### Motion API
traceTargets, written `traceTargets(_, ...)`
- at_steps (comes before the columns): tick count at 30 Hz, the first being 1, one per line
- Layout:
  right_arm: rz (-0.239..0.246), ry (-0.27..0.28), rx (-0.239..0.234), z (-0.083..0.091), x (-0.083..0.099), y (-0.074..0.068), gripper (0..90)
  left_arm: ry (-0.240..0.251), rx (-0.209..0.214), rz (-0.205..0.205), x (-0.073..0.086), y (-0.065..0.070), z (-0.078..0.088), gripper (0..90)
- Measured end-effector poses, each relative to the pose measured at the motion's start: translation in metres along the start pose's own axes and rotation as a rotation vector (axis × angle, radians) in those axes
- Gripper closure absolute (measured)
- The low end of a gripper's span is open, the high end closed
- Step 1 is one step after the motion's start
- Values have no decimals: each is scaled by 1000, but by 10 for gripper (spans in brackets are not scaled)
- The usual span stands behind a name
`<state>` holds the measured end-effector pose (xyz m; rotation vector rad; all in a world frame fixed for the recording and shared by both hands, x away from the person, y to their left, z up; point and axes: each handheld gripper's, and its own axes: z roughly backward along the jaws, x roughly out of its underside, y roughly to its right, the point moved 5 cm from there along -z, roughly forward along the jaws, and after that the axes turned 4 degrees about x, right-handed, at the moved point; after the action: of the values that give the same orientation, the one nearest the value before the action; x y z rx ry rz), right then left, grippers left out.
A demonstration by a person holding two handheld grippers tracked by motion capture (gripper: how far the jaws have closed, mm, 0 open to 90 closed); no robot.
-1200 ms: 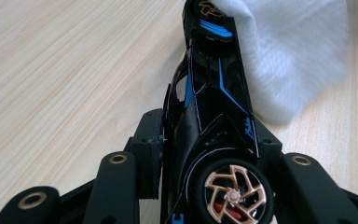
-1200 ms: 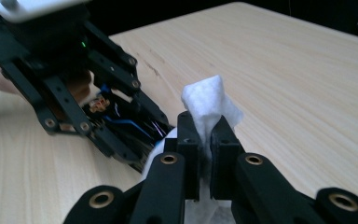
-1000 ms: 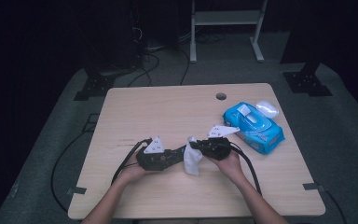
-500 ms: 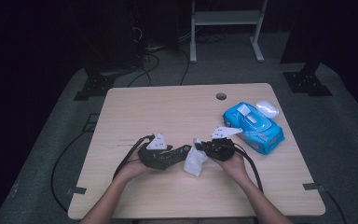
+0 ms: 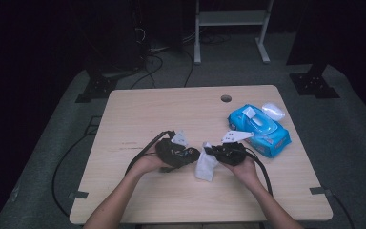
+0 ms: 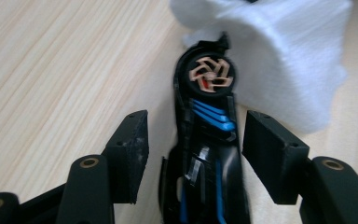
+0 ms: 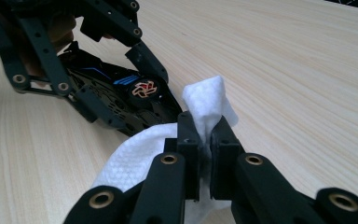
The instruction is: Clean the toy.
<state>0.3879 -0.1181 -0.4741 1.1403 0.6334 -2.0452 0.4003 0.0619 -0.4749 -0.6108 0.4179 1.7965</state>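
Right gripper [image 7: 204, 140] was clamped on a white wipe [image 7: 135, 163], soft, quilted weave. Left gripper [image 6: 193, 140] was seen with jaws parted beside a glossy black-and-blue gadget [image 6: 207, 154]; whether gripped could not be told. Both were at frame centre on the wood-grain table [image 5: 138, 109]. Wiping judged barely begun. Blue wipe pack [image 5: 259, 128] was at right.

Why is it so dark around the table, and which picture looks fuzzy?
High view: light falls on the table, the room behind stays black. Left gripper view: the black toy looks soft and blurry up close. Right gripper view: the wipe is sharp.
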Motion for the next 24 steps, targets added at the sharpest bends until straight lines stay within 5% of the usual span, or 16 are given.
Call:
traceTargets(7,1,-2,0,0,1,0,846,-110,0,13,-6,0,-10,431)
traceTargets(9,-3,-3,0,0,1,0,845,-175,-10,-3,-6,0,-14,430)
traceTargets(14,-16,3,-6,0,2,3,845,-239,-17,-18,-7,0,-17,571)
traceTargets(19,-27,13,-16,3,1,4,846,-182,-29,-29,-7,3,-13,575)
traceTargets(24,-29,35,-29,10,-8,4,846,-42,-58,-53,-11,5,5,580)
